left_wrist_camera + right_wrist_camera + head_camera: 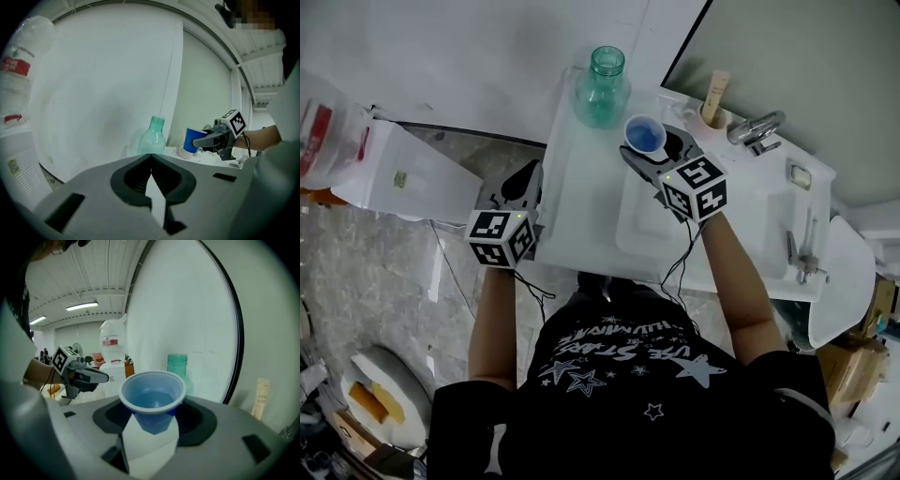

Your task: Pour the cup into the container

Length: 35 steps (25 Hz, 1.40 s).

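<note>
The right tool (658,148) was clenched on a blue cup (645,134), its jaws pressing the cup's lower sides. In the right gripper view the cup stood upright at the centre of the frame with clear liquid in it, well below the rim. In the head view the cup was in the upper middle of the frame, over the white desk (581,206). It was just to the lower right of a teal bottle (603,86), apart from it. The bottle stood upright on the desk near the wall, and its mouth was open.

The left tool (523,180) was clenched on nothing; in the left gripper view its jaw tips met, with no thing between them. In the head view it was left of centre, at the desk's left edge, well apart from the cup and the bottle.

A chrome faucet (757,127) was at the upper right of the head view. A large clear jug (323,122) with a red label was at the upper left.
</note>
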Available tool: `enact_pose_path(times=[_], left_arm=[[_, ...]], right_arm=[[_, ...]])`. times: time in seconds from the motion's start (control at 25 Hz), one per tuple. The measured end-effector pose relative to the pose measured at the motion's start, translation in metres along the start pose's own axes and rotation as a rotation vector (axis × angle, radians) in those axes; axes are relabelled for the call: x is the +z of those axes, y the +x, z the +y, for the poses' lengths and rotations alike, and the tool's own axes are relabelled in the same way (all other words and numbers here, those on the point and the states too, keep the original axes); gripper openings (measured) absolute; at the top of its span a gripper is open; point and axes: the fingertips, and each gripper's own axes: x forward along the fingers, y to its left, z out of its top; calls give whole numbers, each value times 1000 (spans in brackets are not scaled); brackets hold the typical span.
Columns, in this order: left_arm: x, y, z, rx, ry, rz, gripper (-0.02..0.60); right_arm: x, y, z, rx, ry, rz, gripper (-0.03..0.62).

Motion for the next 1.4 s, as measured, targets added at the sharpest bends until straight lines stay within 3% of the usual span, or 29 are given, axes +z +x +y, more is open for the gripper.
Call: enact_pose_path(times=[0.56, 0.84, 1.4], left_arm=[[53, 47, -14, -112, 50, -27, 9], [72, 67, 1, -101, 58, -30, 9], [108, 106, 18, -96, 77, -40, 9]], right_arm=[[52, 11, -50, -36, 23, 19, 279], [76, 24, -76, -64, -6, 58, 279], [97, 59, -112, -159, -200, 183, 279]])
